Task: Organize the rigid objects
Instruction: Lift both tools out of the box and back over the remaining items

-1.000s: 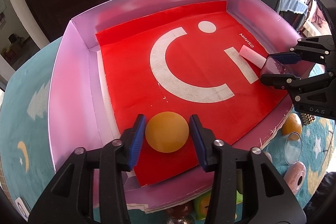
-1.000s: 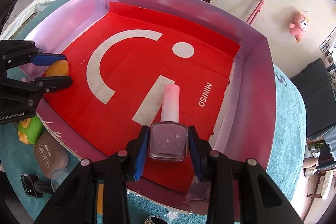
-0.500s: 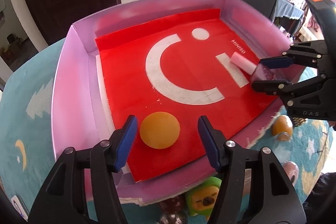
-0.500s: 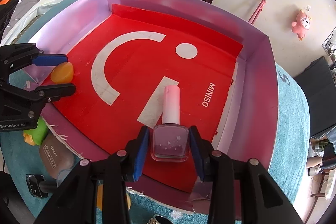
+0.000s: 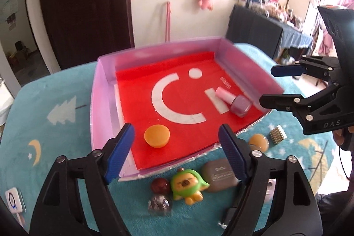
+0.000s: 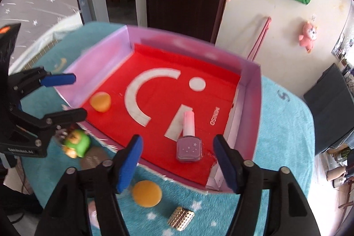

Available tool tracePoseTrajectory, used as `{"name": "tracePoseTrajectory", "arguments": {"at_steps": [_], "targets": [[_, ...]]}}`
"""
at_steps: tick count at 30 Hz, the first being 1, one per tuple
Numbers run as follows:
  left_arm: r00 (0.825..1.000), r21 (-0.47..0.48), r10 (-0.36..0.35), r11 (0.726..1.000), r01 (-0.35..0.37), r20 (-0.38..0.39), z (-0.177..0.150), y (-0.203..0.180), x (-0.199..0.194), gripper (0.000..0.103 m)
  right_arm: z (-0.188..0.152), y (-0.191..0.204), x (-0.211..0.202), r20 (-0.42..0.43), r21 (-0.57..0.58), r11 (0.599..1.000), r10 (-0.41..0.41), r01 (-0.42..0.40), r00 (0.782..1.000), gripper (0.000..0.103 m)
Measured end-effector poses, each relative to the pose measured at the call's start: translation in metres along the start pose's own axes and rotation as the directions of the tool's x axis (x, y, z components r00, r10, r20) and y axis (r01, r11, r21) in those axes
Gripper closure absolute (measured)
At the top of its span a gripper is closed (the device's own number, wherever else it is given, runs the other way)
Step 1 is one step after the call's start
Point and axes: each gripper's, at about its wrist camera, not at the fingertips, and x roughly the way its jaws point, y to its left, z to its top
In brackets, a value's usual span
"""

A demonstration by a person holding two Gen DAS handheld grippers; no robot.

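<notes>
Tray [image 5: 104, 101]: one, pink-walled, red liner.
Inside tray: two items.
- Orange disc [image 5: 157, 136]: one, flat, near tray's front-left corner.
- Nail polish bottle [image 5: 234, 101]: one, lying on its side near tray's right wall; long axis runs front to back, pink cap toward far wall, glass body toward front edge.

Left gripper [image 5: 176, 147]: jaws opening, nothing between pads, hovering over tray's front edge.
Right gripper [image 6: 178, 162]: jaws opening, spread either side of bottle, pads clear of it.

In front of tray, on teal cloth: one green toy [image 5: 188, 185], one grey case [image 5: 220, 175].
</notes>
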Motion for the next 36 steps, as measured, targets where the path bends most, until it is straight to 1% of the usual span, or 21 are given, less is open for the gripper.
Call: {"name": "tracePoseTrajectory", "arguments": {"at_steps": [2, 5, 7, 9, 12, 15, 18, 20, 22, 29, 31, 36], "targets": [[0.998, -0.008, 0.013, 1.000, -0.013, 0.058, -0.005, -0.006, -0.019, 0.022, -0.003, 0.006, -0.019, 0.045, -0.001, 1.000, -0.001, 0.001, 0.999, 0.029], [0.994, -0.020, 0.021, 1.000, -0.019, 0.109, -0.014, -0.012, -0.040, 0.016, -0.010, 0.013, -0.045, 0.110, 0.008, 1.000, 0.000, -0.001, 0.994, 0.025], [0.990, -0.031, 0.020, 0.999, -0.016, 0.137, -0.021, -0.015, -0.052, 0.014, -0.015, 0.018, -0.061, 0.152, 0.016, 1.000, 0.005, -0.008, 0.988, 0.020], [0.985, -0.042, 0.035, 0.999, -0.028, 0.167, -0.030, -0.020, -0.064, 0.011, -0.021, 0.023, -0.077, 0.198, 0.027, 1.000, -0.003, -0.003, 0.980, 0.016], [0.972, -0.049, 0.072, 0.997, -0.063, 0.224, -0.047, -0.030, -0.081, 0.009, -0.039, 0.032, -0.100, 0.266, 0.045, 0.999, -0.010, -0.003, 0.964, 0.007], [0.961, -0.057, 0.091, 0.995, -0.078, 0.262, -0.063, -0.037, -0.092, 0.006, -0.061, 0.042, -0.119, 0.325, 0.075, 0.997, -0.044, 0.020, 0.945, 0.000], [0.946, -0.069, 0.130, 0.991, -0.114, 0.299, -0.080, -0.046, -0.099, 0.006, -0.084, 0.051, -0.132, 0.378, 0.098, 0.994, -0.079, 0.045, 0.923, 0.000], [0.937, -0.079, 0.151, 0.988, -0.133, 0.316, -0.092, -0.051, -0.102, 0.006, -0.099, 0.059, -0.137, 0.392, 0.107, 0.991, -0.111, 0.075, 0.913, 0.000], [0.932, -0.080, 0.161, 0.987, -0.143, 0.324, -0.103, -0.057, -0.102, 0.006, -0.115, 0.065, -0.137, 0.401, 0.121, 0.989, -0.131, 0.089, 0.907, 0.000], [0.939, -0.087, 0.164, 0.986, -0.145, 0.303, -0.134, -0.068, -0.095, 0.006, -0.151, 0.078, -0.116, 0.410, 0.179, 0.977, -0.179, 0.113, 0.894, 0.000], [0.940, -0.082, 0.164, 0.986, -0.146, 0.298, -0.141, -0.069, -0.091, 0.006, -0.161, 0.079, -0.107, 0.406, 0.201, 0.974, -0.178, 0.103, 0.896, 0.000], [0.952, -0.077, 0.166, 0.986, -0.151, 0.258, -0.158, -0.071, -0.075, 0.006, -0.184, 0.075, -0.079, 0.369, 0.260, 0.964, -0.150, 0.053, 0.917, 0.000]]}}
